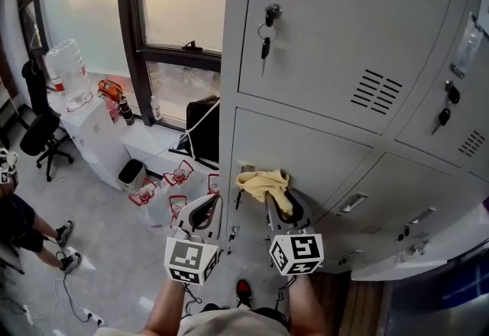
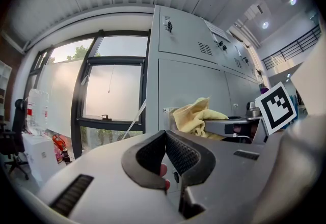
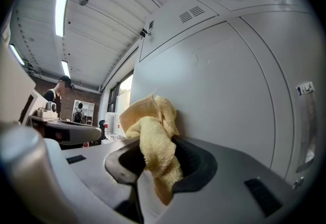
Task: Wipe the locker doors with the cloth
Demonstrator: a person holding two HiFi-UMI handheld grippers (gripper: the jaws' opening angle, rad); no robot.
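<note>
Cloth point(image 3: 153, 139): pinched in right gripper point(image 3: 160, 162), bunched ahead against locker door point(image 3: 224, 80).
Left gripper point(image 2: 165, 151): closed, nothing held.
Risk: cloth could be dragged loose by door friction.

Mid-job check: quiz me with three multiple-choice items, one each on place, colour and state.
1. The cloth is: A on the floor; B in the right gripper's jaws; C on the windowsill.
2. Its colour: A blue; B white; C yellow.
3. The left gripper's jaws: A together, empty; B wide apart; C clamping a key.
Key: 1 B, the jaws pinch it; 2 C, yellow in every view; 3 A, they meet with nothing between.
</note>
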